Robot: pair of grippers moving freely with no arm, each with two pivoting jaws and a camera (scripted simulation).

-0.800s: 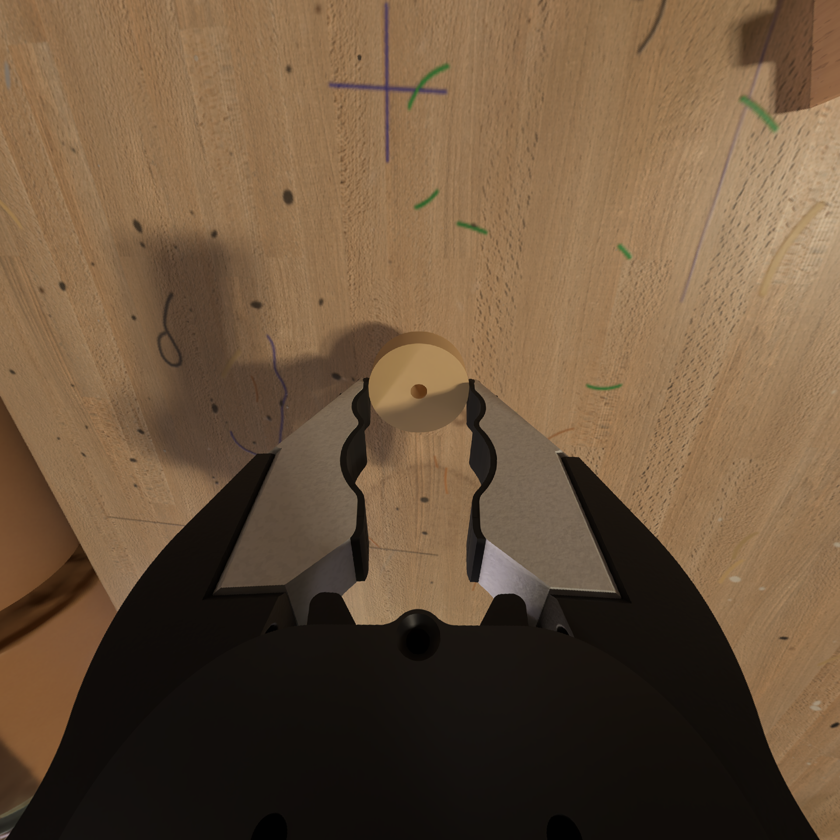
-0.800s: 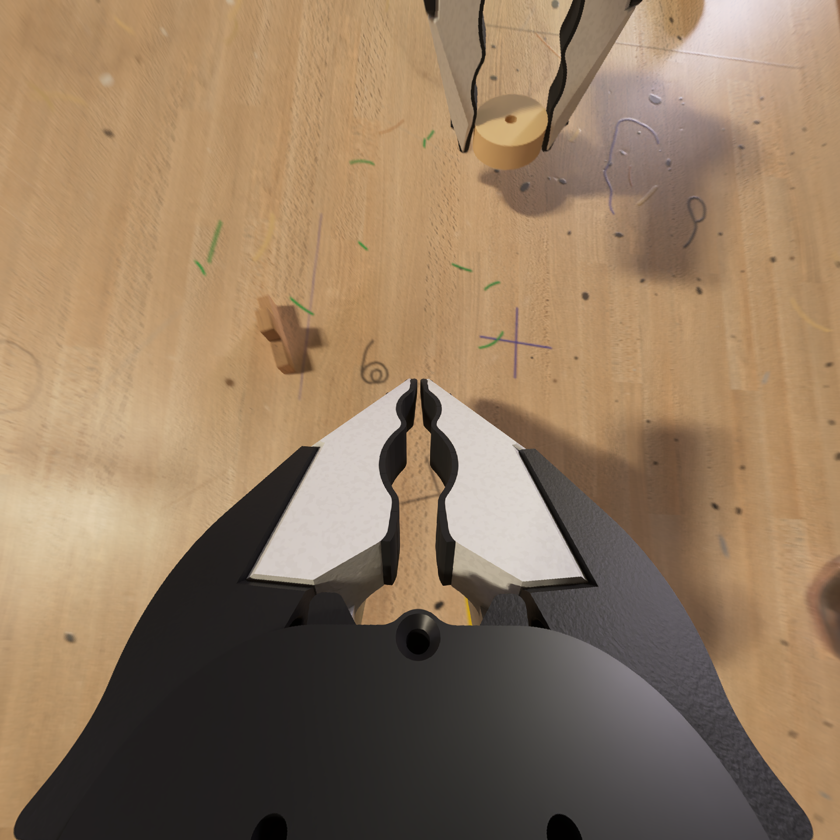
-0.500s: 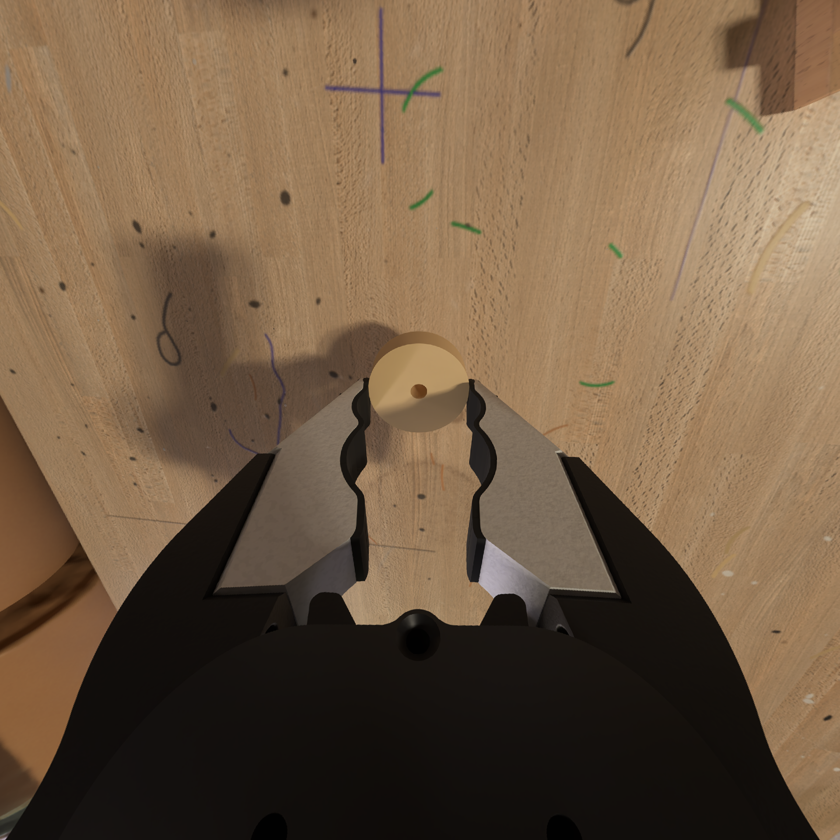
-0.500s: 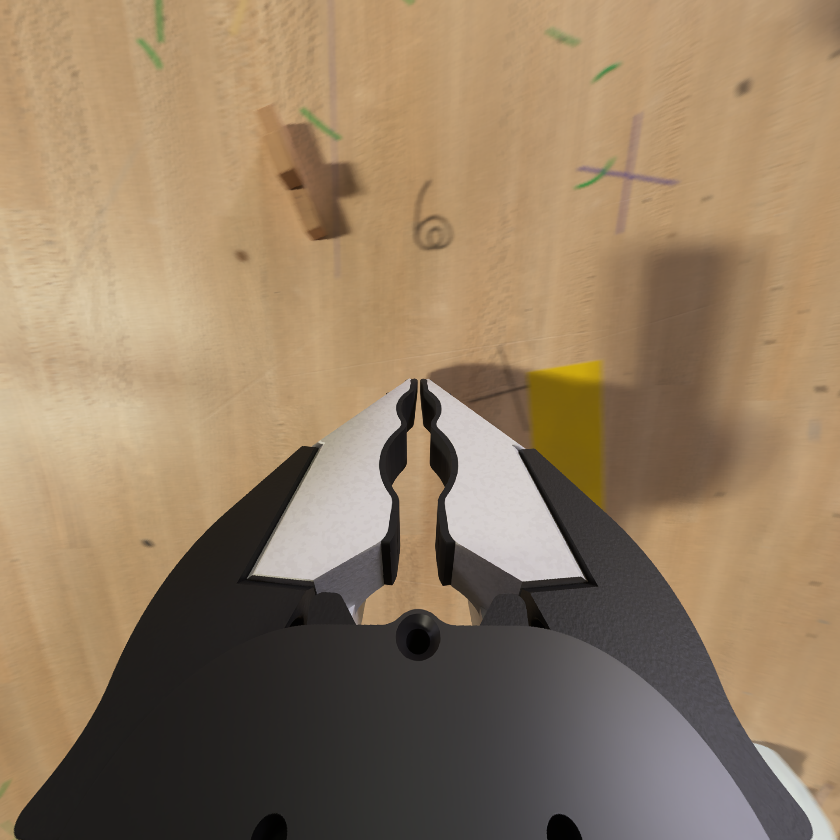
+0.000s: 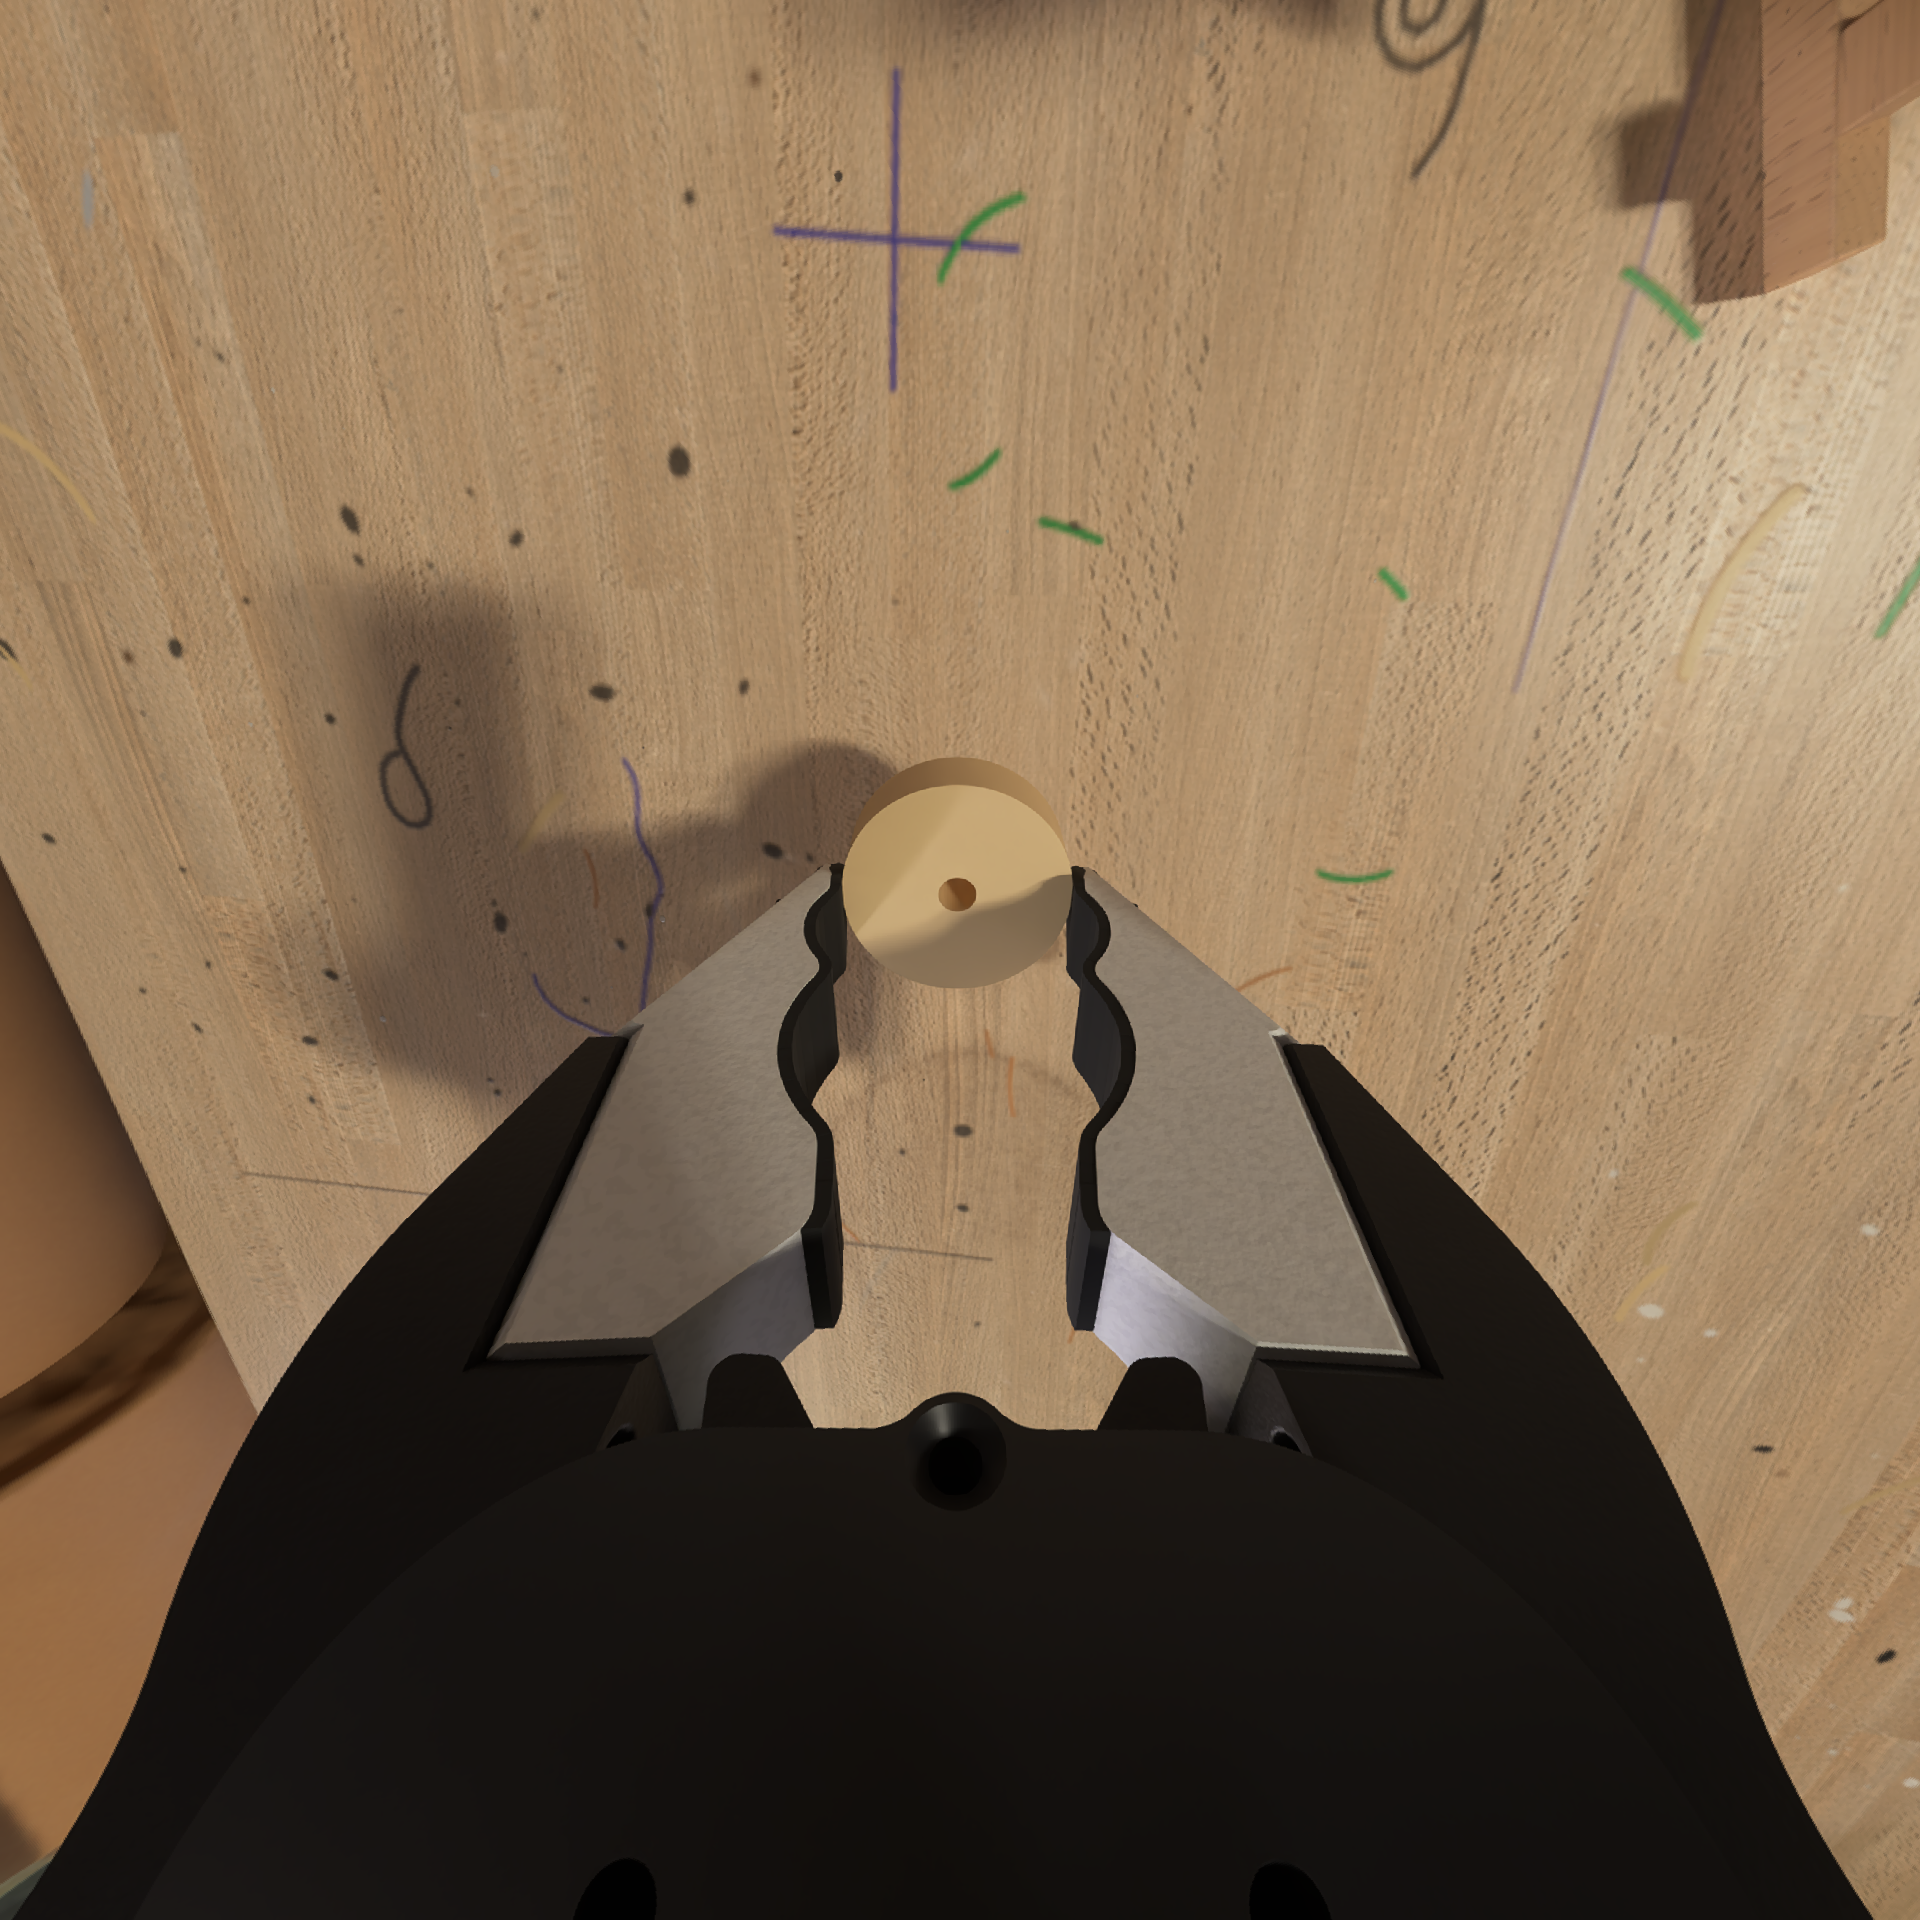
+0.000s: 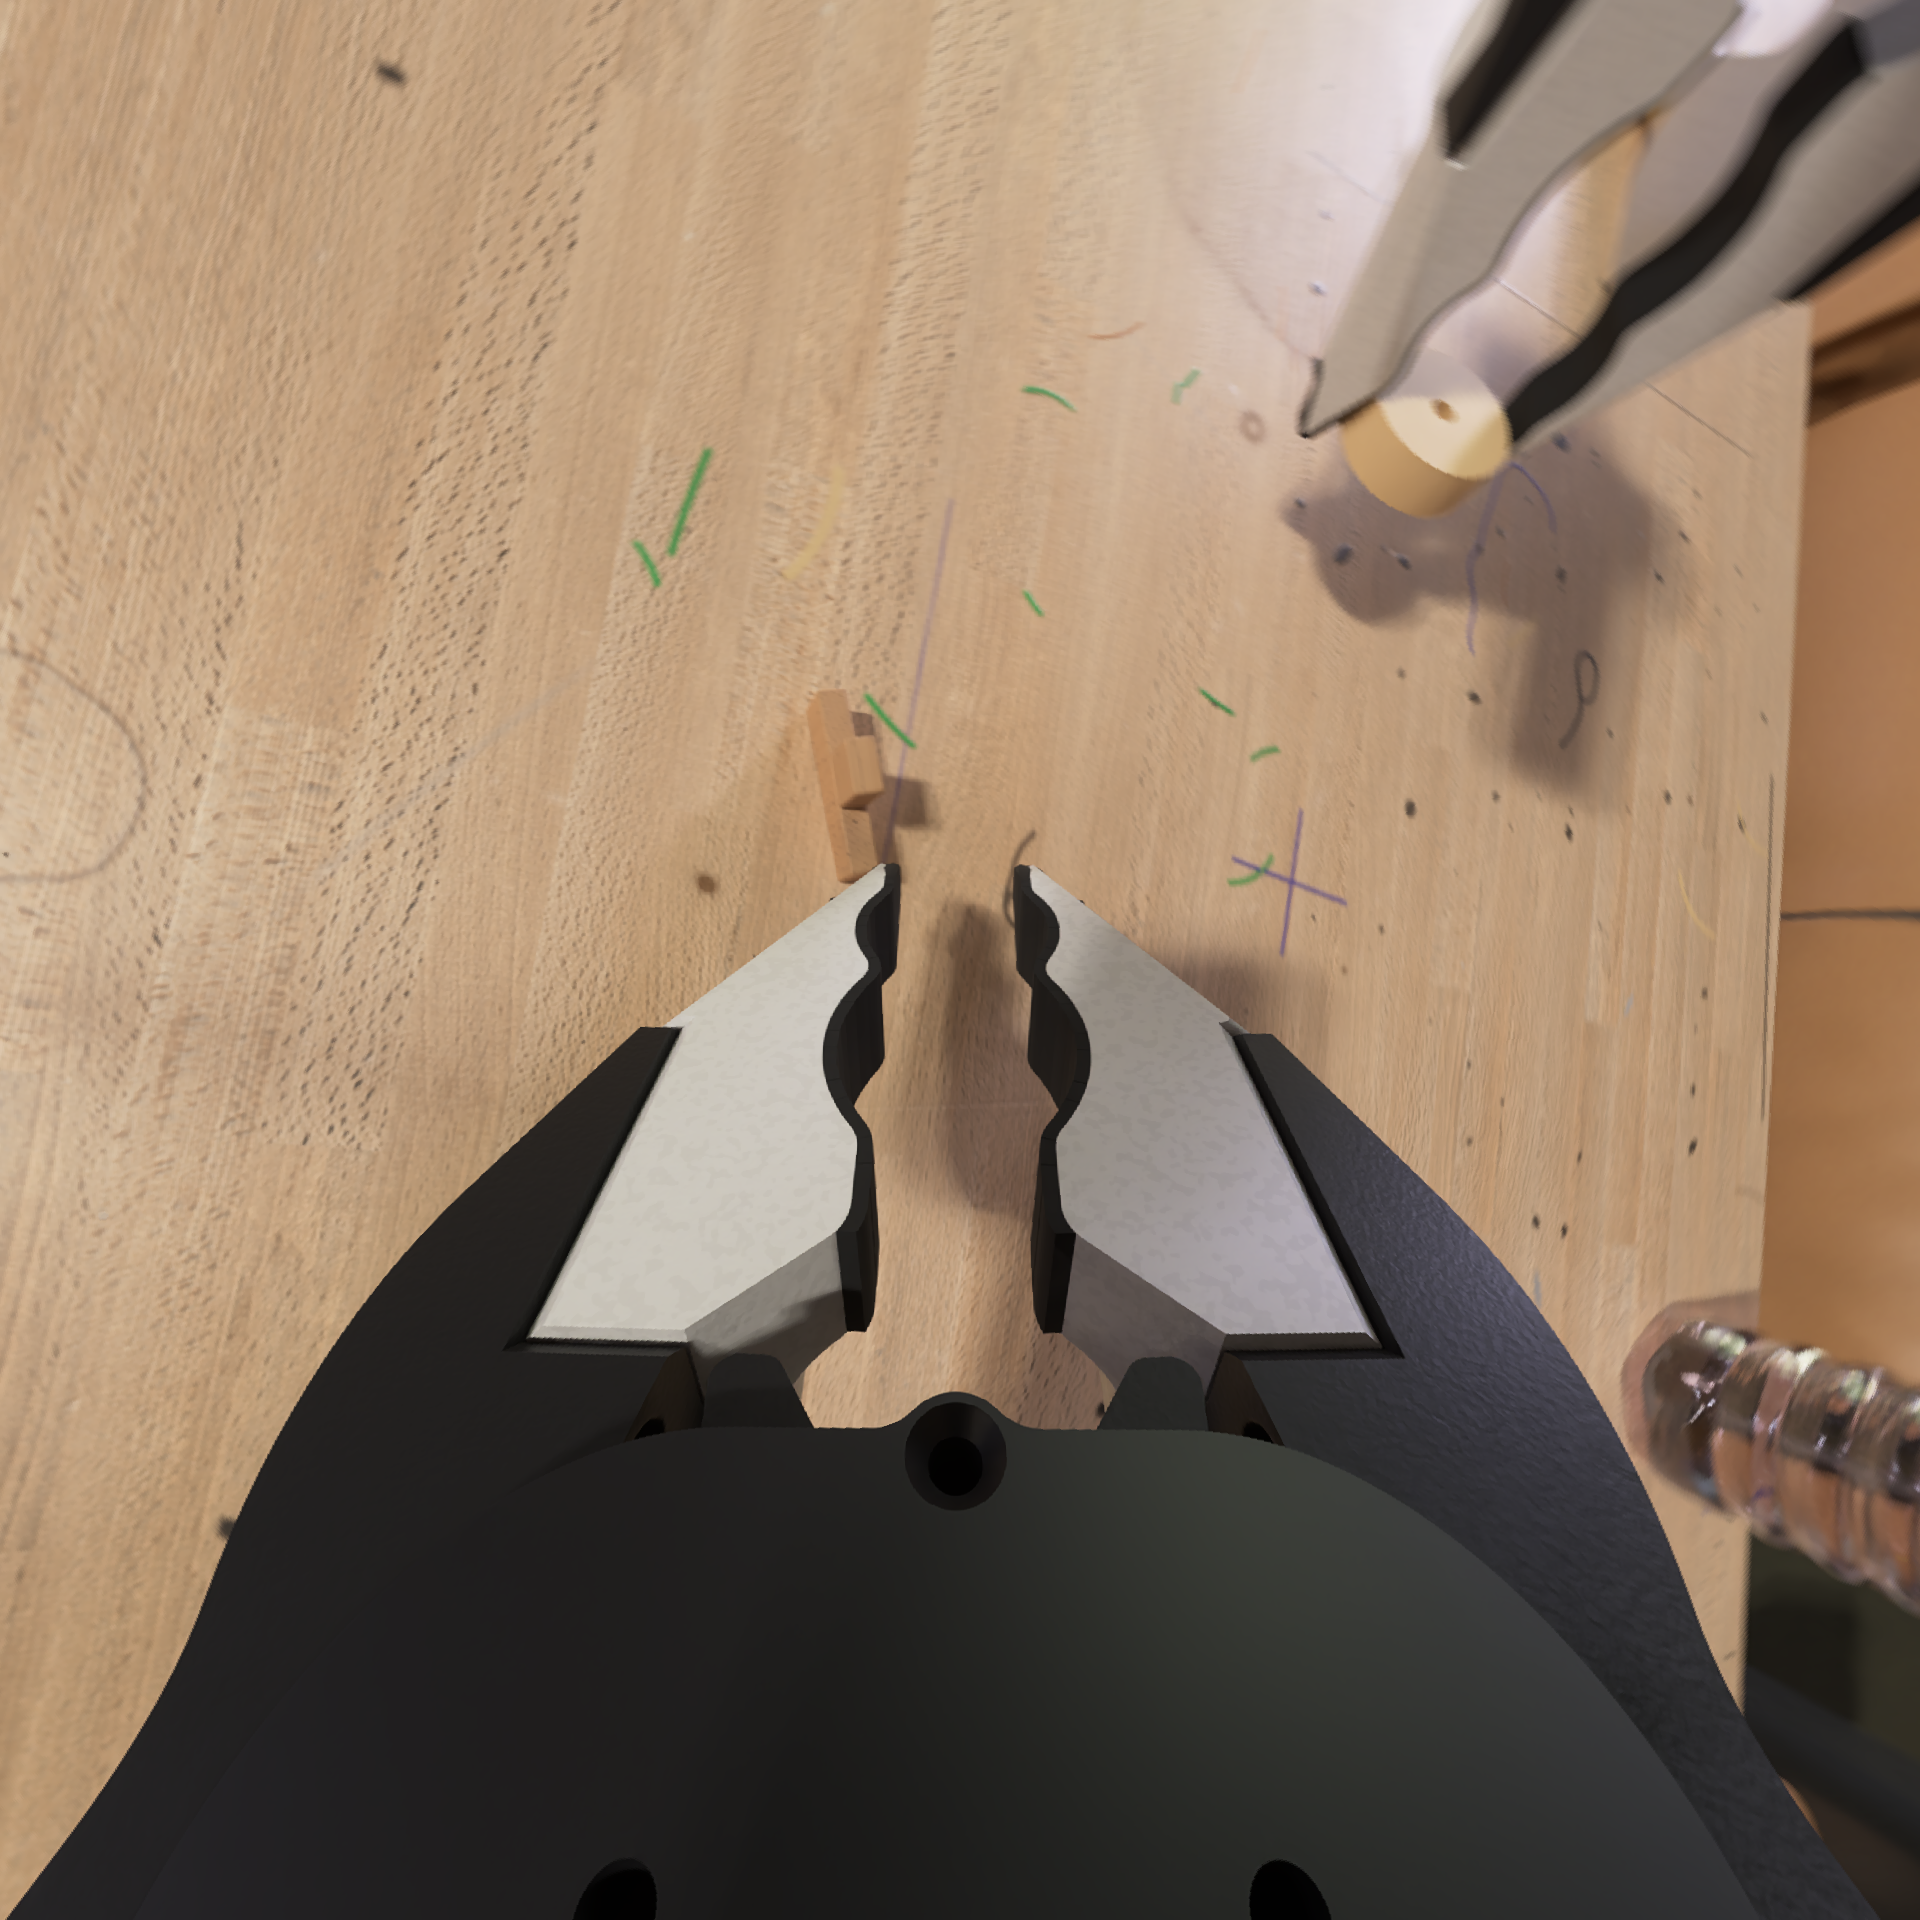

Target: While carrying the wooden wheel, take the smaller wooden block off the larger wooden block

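Observation:
My left gripper [image 5: 954, 883] is shut on the pale wooden wheel [image 5: 954, 914], a round disc with a small centre hole, and holds it above the table. The right wrist view shows that gripper [image 6: 1418, 426] with the wheel [image 6: 1423, 457] at the top right. The two wooden blocks [image 6: 844, 790] lie crossed on the table: a long block with a shorter block [image 6: 864, 753] across it. My right gripper [image 6: 956, 878] is open and empty, its left fingertip just short of the long block's near end. In the left wrist view the blocks [image 5: 1808, 156] are cut off at the top right.
The wooden table [image 6: 416, 520] bears pen marks and green flecks. Its edge [image 6: 1766, 1039] runs down the right of the right wrist view. A clear ridged glass object [image 6: 1787, 1444] sticks in at that edge. In the left wrist view the table edge [image 5: 156, 1195] runs along the lower left.
My right gripper has opened from shut and has swung so the blocks now lie just beyond its fingertips. My left gripper still holds the wheel, nearly still.

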